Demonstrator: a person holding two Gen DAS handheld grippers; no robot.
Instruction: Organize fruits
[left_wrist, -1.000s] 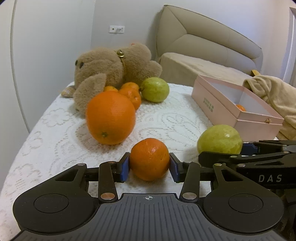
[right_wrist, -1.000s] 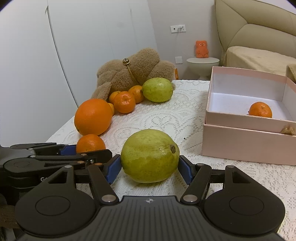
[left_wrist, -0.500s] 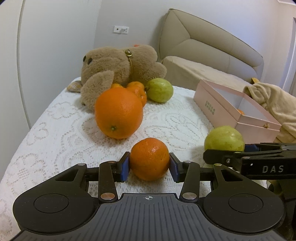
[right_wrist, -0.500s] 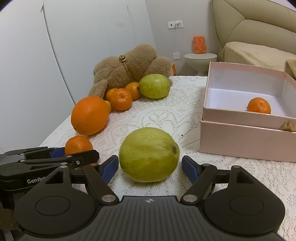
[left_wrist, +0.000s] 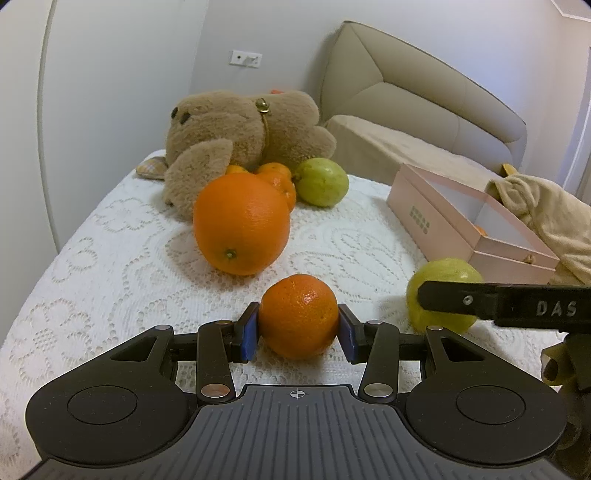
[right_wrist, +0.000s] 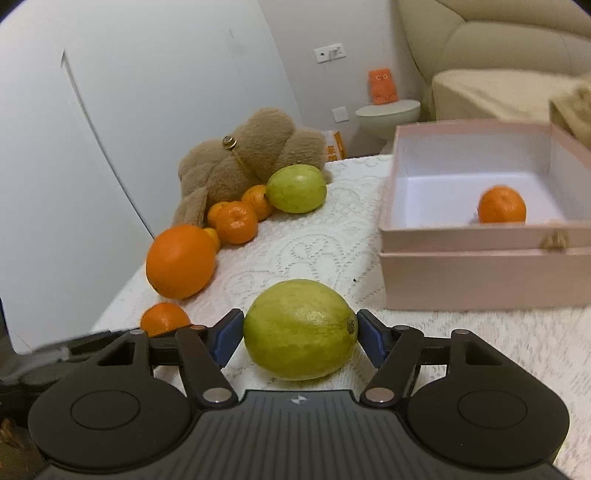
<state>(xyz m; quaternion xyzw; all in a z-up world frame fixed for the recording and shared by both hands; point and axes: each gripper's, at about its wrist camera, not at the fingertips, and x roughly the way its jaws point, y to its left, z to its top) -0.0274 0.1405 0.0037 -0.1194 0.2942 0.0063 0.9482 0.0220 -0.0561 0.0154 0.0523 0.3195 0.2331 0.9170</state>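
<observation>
My left gripper is shut on a small tangerine, held just above the lace cloth. My right gripper is shut on a green guava; the same guava shows at the right of the left wrist view, behind the right gripper's finger. A pink open box stands to the right and holds one tangerine. A big orange, some small tangerines and a second guava lie further back.
A brown plush bear lies at the far end of the table, against the fruit. A beige cloth hangs by the box's far side. The table edge runs close on the left. A beige sofa stands behind.
My right gripper had opened half a second ago and has closed on the guava again and risen. My left gripper has lifted with the tangerine still held.
</observation>
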